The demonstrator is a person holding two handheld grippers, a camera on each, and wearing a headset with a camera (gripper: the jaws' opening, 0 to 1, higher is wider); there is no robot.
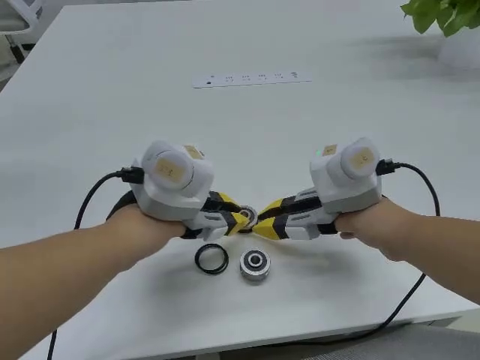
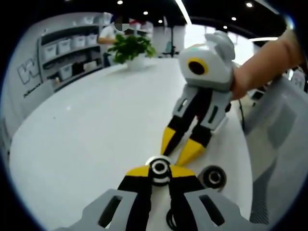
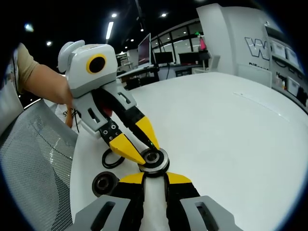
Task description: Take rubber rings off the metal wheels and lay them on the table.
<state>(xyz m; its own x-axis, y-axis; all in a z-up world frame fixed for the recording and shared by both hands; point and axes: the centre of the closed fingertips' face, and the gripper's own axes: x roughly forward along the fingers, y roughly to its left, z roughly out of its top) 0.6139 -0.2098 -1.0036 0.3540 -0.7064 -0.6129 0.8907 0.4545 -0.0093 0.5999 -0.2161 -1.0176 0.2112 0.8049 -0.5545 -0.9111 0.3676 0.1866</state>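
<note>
A small metal wheel (image 1: 249, 217) with a black rubber ring on it hangs just above the white table (image 1: 112, 97), between both grippers. My left gripper (image 1: 241, 220) is shut on this wheel (image 2: 160, 168), its yellow tips on either side. My right gripper (image 1: 261, 223) faces it tip to tip, jaws nearly together on the ring at the rim of the wheel (image 3: 154, 161). A loose black rubber ring (image 1: 211, 259) and a bare metal wheel (image 1: 255, 265) lie on the table just below. The right gripper view shows that ring (image 3: 110, 159) and bare wheel (image 3: 105, 183) at the left.
A white power strip (image 1: 251, 78) lies at the far middle of the table and a green plant (image 1: 442, 15) stands at the far right corner. Black cables (image 1: 90, 202) trail from both grippers. The table's front edge (image 1: 300, 337) runs close below the loose parts.
</note>
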